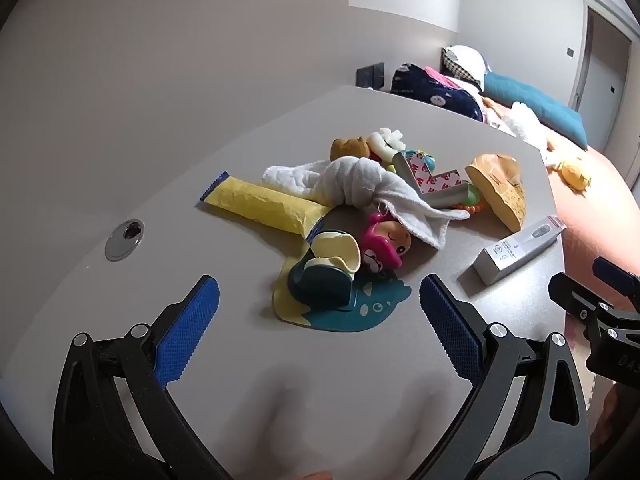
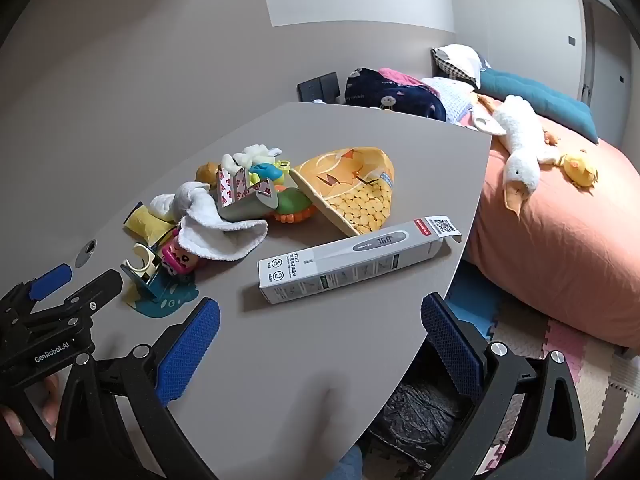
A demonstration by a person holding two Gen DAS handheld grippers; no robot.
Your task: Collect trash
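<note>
A heap of mixed things is seen on the grey counter (image 1: 120,184), with both tools held above its near edge. The left tool (image 1: 318,294) is spread wide with nothing between its blue pads, and the right tool (image 2: 320,312) is likewise wide open and empty. Directly beyond the left tool a teal and yellow dinosaur-shaped holder (image 1: 340,288) is laid flat, a pink toy figure (image 1: 386,246) touching it. Behind these a yellow wrapper (image 1: 260,202) is partly covered by a knotted white cloth (image 1: 360,188), under which a grey corner guard (image 1: 424,180) with red-printed tape is wedged. An orange snack bag (image 2: 356,192) is tilted against the pile, and a long white thermometer box (image 2: 352,258), one end flap open, is set apart near the counter's right edge, just ahead of the right tool. Small bright toys behind the corner guard are crowded together and cannot be told apart. A round metal grommet (image 1: 125,239) is set into the counter at the left. Beside the counter a bed (image 2: 560,232) with a plush goose (image 2: 520,152) is seen, and below the edge a bin lined with a black bag (image 2: 424,412) is half hidden by the right tool.
</note>
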